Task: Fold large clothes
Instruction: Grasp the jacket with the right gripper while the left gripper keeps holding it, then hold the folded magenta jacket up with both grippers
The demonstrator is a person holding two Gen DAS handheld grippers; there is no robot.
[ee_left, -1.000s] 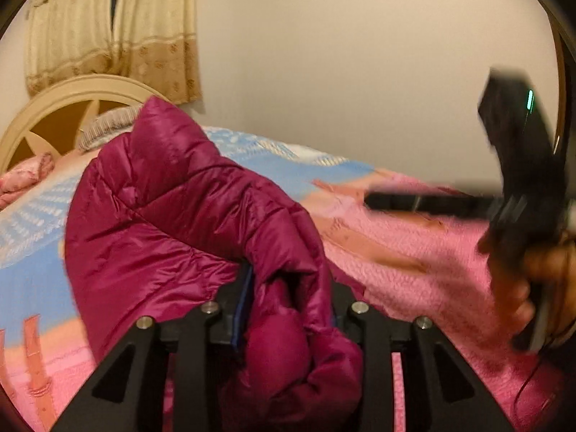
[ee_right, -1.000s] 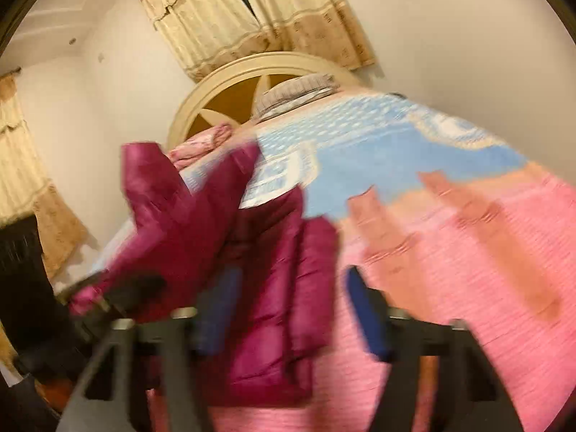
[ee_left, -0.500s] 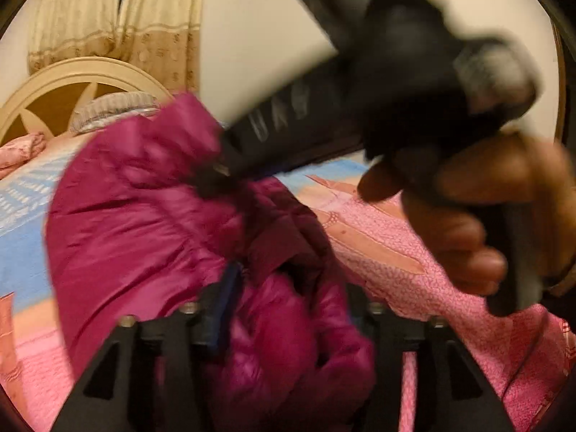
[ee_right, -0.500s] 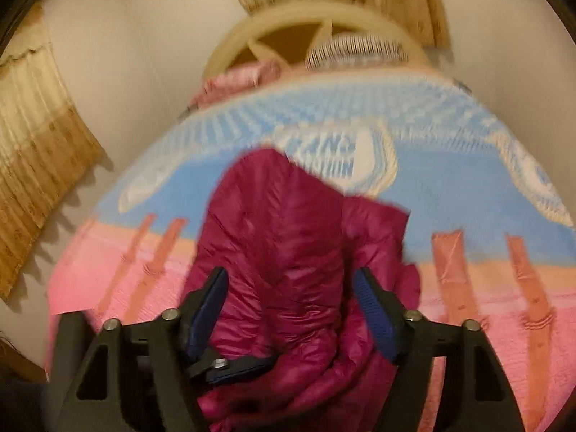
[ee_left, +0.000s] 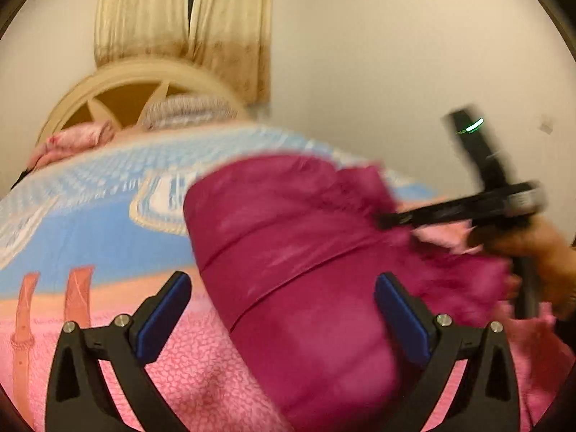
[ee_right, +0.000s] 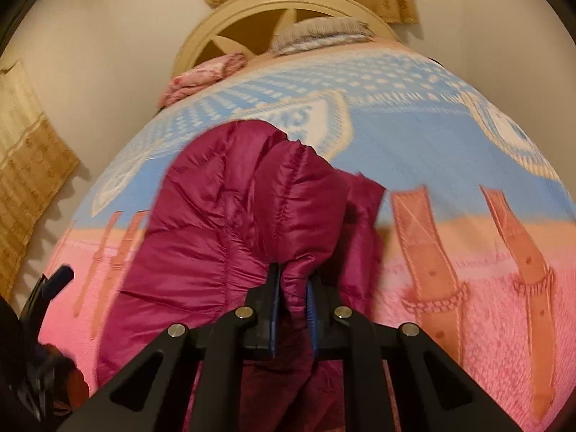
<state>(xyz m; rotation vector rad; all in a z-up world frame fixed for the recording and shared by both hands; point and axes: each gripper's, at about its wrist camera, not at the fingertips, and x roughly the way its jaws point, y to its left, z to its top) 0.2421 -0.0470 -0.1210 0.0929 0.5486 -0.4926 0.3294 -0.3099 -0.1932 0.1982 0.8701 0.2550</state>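
Note:
A magenta quilted puffer jacket (ee_right: 230,223) lies bunched on the bed. My right gripper (ee_right: 292,309) is shut on a fold of the jacket near its lower edge. It also shows in the left wrist view (ee_left: 399,220), gripping the jacket (ee_left: 288,259) from the right. My left gripper (ee_left: 284,315) is open, its blue pads wide apart on either side of the jacket's near end, not holding it. One left fingertip (ee_right: 57,277) shows at the left edge of the right wrist view.
The bed has a pink and blue blanket (ee_right: 450,165) with strap patterns. A cream wooden headboard (ee_right: 288,10) and pillows (ee_right: 316,34) are at the far end. Beige curtains (ee_left: 183,18) hang behind, and a plain wall is on the right.
My left gripper has let go of the jacket and opened wide. My right gripper, open before, has shut on a fold of the jacket. The jacket has dropped flatter onto the bed.

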